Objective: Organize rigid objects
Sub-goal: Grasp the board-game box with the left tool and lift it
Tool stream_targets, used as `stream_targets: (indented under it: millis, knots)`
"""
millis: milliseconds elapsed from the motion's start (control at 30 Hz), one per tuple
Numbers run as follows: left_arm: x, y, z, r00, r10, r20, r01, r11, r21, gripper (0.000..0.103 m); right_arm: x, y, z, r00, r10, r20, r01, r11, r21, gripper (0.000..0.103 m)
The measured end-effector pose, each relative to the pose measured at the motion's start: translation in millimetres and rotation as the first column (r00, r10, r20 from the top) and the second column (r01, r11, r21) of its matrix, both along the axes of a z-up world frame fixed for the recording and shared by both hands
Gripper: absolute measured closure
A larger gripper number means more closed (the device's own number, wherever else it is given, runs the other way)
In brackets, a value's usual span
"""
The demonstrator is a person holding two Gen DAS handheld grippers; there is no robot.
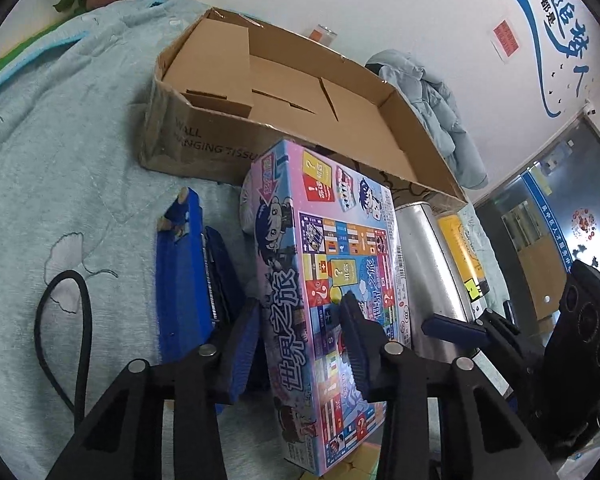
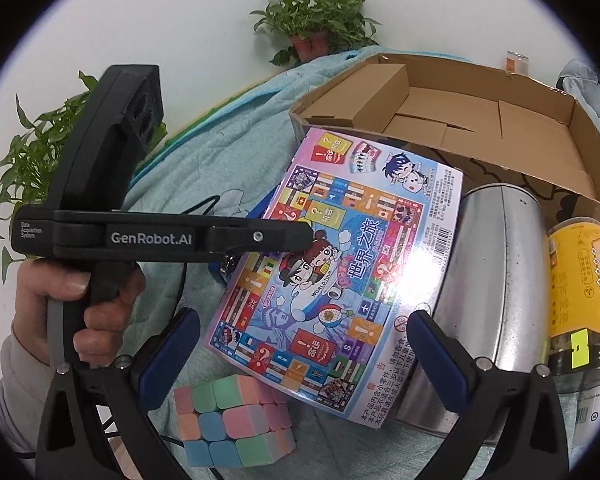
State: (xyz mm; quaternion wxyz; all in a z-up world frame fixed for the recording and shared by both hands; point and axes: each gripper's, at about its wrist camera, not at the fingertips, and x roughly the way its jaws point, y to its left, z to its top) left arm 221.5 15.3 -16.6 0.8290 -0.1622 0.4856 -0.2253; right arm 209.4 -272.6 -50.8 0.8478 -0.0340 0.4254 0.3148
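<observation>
The left gripper (image 1: pixel 300 344) pinches the board-game box (image 1: pixel 332 272) across its thin edge, just before the cardboard carton (image 1: pixel 284 96); light, stiff, glossy, likely slippery. The right gripper (image 2: pixel 304 356) stands open.

A white wall (image 1: pixel 400 8) fills the top of the left wrist view, with blue lettering and a blue curved stripe (image 1: pixel 540 24) painted at the upper right and a small red notice (image 1: pixel 505 40) pinned beside it. Lower right, a glass door (image 1: pixel 540 216) with posters reflects daylight. A pale blue jacket (image 1: pixel 440 104) hangs against the wall, right of centre. A light teal blanket (image 1: pixel 60 140) with leaf embroidery covers the surface at left. Potted green plants (image 2: pixel 320 20) stand along the wall at the top and left of the right wrist view.
</observation>
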Motion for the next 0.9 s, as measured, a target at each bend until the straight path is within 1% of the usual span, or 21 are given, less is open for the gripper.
stream_targets:
  millis: [67,100,167,233,400,533,567,600,633,667,733,767,800,900]
  knots:
    - [-3,7,5,1.000,0.016,0.024,-0.016,1.000,0.016,0.089,3,3,-1,1.000,-0.002,-0.009,0.001,1.000,-0.019,0.000]
    - [-3,11,8,0.999,0.018,0.030,-0.019,1.000,0.022,0.093,4,5,0,1.000,0.001,-0.010,-0.001,1.000,-0.024,0.000]
    - [-5,14,10,0.999,0.017,0.037,-0.019,0.999,0.045,0.093,4,9,2,1.000,0.012,-0.015,-0.012,1.000,-0.028,0.000]
    - [-5,14,9,0.999,0.011,0.040,-0.013,0.999,0.043,0.093,6,12,5,1.000,0.016,-0.027,-0.017,0.999,-0.038,0.000]
    - [-3,24,3,1.000,0.005,0.030,-0.005,1.000,0.009,0.083,9,13,7,0.999,-0.028,-0.035,0.024,0.995,-0.098,0.000]
    - [2,30,-1,1.000,-0.017,0.022,0.017,0.999,-0.028,0.080,15,3,5,0.995,-0.072,-0.068,0.064,0.991,-0.114,0.000]
    - [4,30,-1,1.000,-0.022,0.017,0.023,0.999,-0.040,0.078,17,3,2,0.994,-0.075,-0.081,0.066,0.991,-0.116,0.000]
    - [5,30,-3,1.000,-0.026,0.013,0.026,0.999,-0.045,0.072,19,8,0,0.994,-0.069,-0.089,0.058,0.991,-0.118,0.000]
    - [7,29,-4,0.999,-0.038,0.006,0.038,0.998,-0.056,0.070,21,13,-4,0.993,-0.065,-0.099,0.052,0.990,-0.129,0.000]
    - [8,24,-4,0.999,-0.045,0.009,0.045,0.997,-0.055,0.067,23,18,-7,0.993,-0.066,-0.097,0.051,0.988,-0.147,0.000]
    - [9,18,-2,0.999,-0.049,0.021,0.050,0.999,-0.015,0.062,26,28,-12,0.994,-0.082,-0.074,0.067,0.980,-0.185,0.000]
    - [10,16,-1,0.998,-0.056,0.020,0.056,0.998,-0.018,0.056,27,31,-13,0.993,-0.092,-0.068,0.078,0.978,-0.192,0.000]
    - [10,15,-1,0.998,-0.058,0.018,0.058,0.998,-0.023,0.054,28,32,-14,0.993,-0.104,-0.058,0.091,0.977,-0.193,0.000]
    - [12,10,0,0.998,-0.051,0.022,0.051,0.999,0.005,0.053,29,37,-17,0.993,-0.116,-0.036,0.106,0.969,-0.224,0.000]
